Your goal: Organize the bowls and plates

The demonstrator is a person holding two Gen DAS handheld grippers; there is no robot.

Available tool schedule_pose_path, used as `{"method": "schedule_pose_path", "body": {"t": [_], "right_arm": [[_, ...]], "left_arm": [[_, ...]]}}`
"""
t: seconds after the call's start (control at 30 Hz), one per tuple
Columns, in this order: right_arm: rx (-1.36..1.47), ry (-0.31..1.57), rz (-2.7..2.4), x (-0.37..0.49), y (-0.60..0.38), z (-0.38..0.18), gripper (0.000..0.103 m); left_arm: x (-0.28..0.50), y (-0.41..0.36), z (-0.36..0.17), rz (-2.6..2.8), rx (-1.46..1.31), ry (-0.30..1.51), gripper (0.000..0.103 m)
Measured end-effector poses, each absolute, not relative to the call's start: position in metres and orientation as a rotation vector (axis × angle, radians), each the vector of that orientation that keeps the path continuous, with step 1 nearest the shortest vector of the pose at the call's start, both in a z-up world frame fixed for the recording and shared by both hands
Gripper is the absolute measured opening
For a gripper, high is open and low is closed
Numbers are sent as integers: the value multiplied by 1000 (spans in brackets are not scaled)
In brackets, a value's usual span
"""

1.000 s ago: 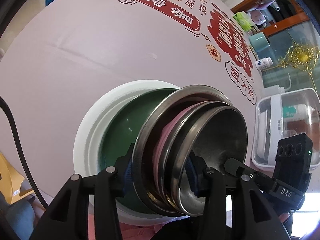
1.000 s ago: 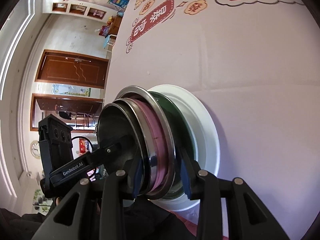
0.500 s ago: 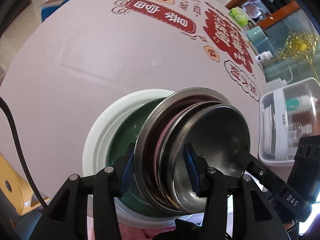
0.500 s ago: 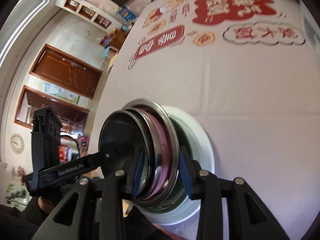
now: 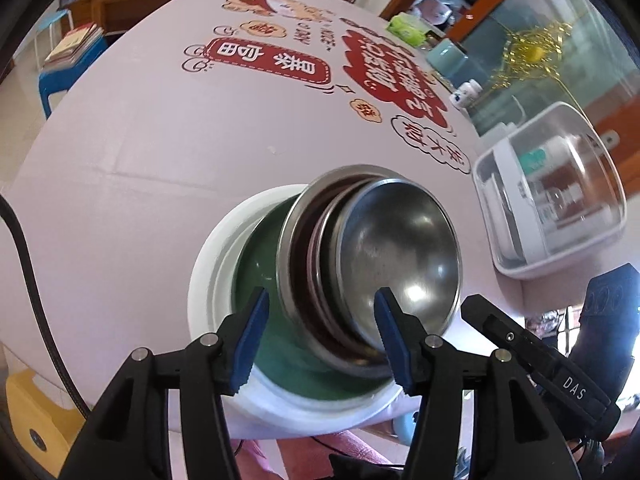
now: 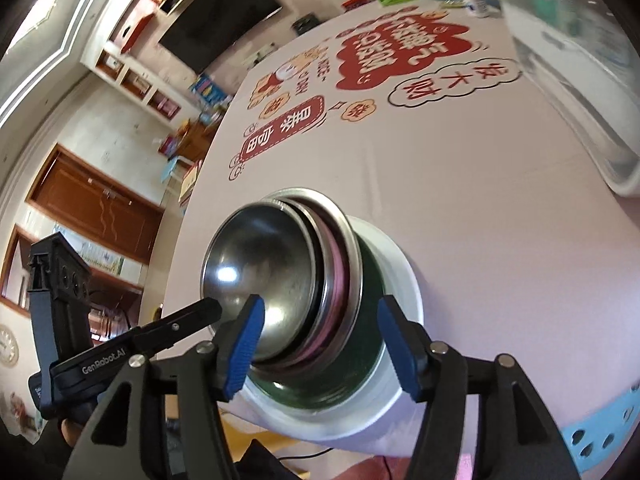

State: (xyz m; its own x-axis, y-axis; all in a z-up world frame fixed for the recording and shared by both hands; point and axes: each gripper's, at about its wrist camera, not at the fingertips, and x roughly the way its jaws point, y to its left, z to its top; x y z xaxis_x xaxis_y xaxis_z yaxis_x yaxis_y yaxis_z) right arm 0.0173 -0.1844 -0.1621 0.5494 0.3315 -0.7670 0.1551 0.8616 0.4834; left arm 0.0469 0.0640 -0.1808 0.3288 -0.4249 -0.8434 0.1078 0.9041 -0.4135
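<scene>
Bowls nested on plate

The right gripper stands with its blue-padded jaws spread wide on either side of a stack of dishes on the printed tablecloth. A steel bowl sits on top, nested in a pink-lined bowl, above a green plate and a white plate. The left gripper reaches in beside the steel bowl's rim.

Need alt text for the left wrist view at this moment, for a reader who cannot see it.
The left gripper is open, its blue pads on either side of a stack of steel bowls nested in a green bowl on a white plate. A clear plastic box sits to the right on the pink tablecloth.
</scene>
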Motion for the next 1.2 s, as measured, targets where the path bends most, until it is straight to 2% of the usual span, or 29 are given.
{"method": "schedule_pose_path", "body": {"t": [0.13, 0.17, 0.2, 0.33, 0.47, 0.6, 0.87, 1.2], "right_arm": [[540, 967, 76, -5, -171, -161, 66], [531, 965, 74, -10, -166, -160, 68], [524, 965, 73, -13, -163, -159, 71], [472, 932, 55, -25, -151, -150, 76], [440, 901, 32, -30, -148, -135, 79], [350, 865, 20, -38, -138, -115, 82], [99, 853, -3, -45, -112, -72, 83], [99, 916, 57, -59, -100, -44, 91]], "left_arm": [[28, 71, -178, -355, -250, 1175, 55], [23, 75, -177, -349, -243, 1172, 58], [17, 79, -175, -340, -234, 1170, 64], [1, 89, -169, -288, -169, 1140, 75], [-5, 102, -162, -245, -154, 1151, 75], [-13, 117, -144, -222, -146, 1096, 84], [-22, 112, -100, -243, -78, 1027, 85], [-43, 94, -64, -198, 39, 963, 85]]}}
